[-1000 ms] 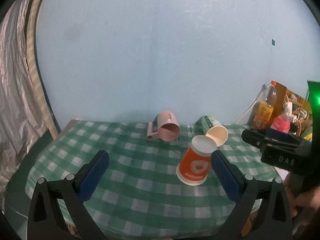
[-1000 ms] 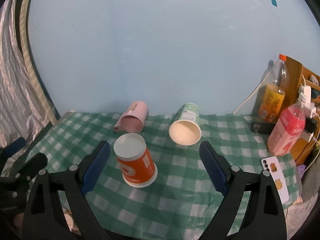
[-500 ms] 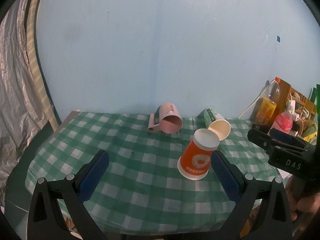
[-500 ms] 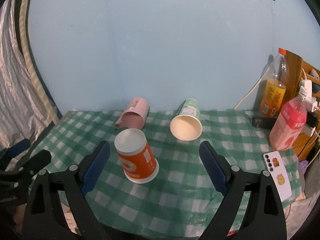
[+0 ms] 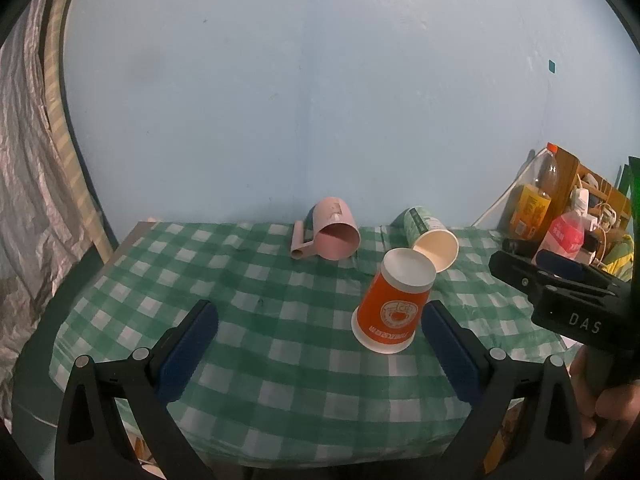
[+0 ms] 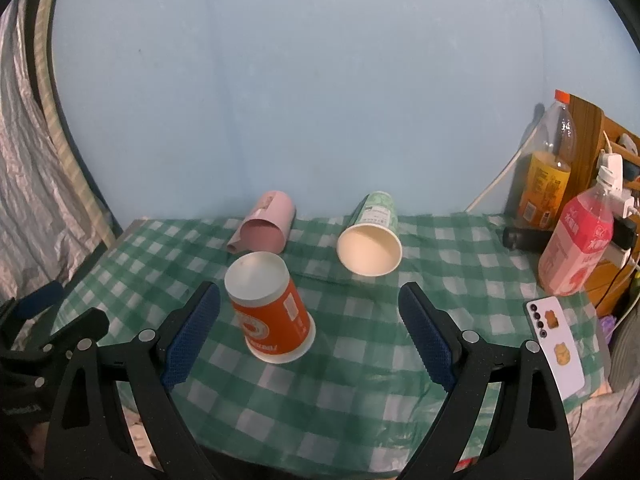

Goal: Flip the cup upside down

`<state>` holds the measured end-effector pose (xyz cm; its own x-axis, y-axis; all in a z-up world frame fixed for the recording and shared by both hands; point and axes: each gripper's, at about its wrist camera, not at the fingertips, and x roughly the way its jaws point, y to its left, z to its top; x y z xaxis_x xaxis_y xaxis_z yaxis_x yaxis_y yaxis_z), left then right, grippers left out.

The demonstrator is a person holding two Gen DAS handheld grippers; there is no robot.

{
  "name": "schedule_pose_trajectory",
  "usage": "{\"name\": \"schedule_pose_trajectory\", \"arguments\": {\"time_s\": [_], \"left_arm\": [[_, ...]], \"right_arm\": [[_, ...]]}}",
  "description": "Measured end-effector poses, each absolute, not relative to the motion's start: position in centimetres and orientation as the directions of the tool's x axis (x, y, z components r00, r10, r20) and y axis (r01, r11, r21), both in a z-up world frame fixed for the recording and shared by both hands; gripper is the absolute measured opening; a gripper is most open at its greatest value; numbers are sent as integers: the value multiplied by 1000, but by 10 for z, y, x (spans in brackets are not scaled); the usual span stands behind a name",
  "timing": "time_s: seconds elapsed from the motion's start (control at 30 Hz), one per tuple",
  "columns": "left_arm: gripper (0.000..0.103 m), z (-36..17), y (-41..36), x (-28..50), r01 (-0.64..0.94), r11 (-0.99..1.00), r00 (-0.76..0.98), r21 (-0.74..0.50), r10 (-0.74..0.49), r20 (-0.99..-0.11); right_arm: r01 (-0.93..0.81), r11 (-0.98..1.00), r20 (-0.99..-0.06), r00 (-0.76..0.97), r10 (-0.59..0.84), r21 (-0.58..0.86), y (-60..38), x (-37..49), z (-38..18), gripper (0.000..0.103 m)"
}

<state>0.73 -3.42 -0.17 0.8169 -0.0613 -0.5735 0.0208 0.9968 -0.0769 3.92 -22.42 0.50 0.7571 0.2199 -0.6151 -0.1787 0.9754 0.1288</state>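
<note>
Both tools are hovering over the near edge of the table, which is wearing a thin green-and-white checked plastic cloth (image 6: 360,364) with soft wrinkles in it. The left gripper (image 5: 320,346) is standing with its jaws spread wide, its ribbed blue pads (image 5: 188,350) gripping nothing. The right gripper (image 6: 310,334) is likewise gaping wide and holding nothing.

The orange paper cup with the white rim and round printed logo (image 6: 270,314) is sitting mouth-down on the cloth, its flat white base facing up. It is lying just inside the right tool's left finger, apart from it, and just inside the left tool's right finger (image 5: 450,352).

Beyond the fingertips, a smooth pink plastic mug with a straight handle (image 5: 330,234) is lying on its side. Near it, a green-patterned paper cup with a cream inside (image 6: 372,240) is also lying tipped over, its mouth facing the tools.

Off to the right tool's right side, a white phone (image 6: 558,340) is resting flat near the cloth's edge.
</note>
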Motion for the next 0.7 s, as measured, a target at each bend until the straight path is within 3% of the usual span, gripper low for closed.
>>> {"name": "schedule_pose_trajectory", "arguments": {"time_s": [0.7], "left_arm": [[102, -5, -32, 8, -4, 998, 807, -66, -36, -589]], "right_arm": [[-181, 975, -618, 753, 224, 133, -221, 39, 2, 90]]}}
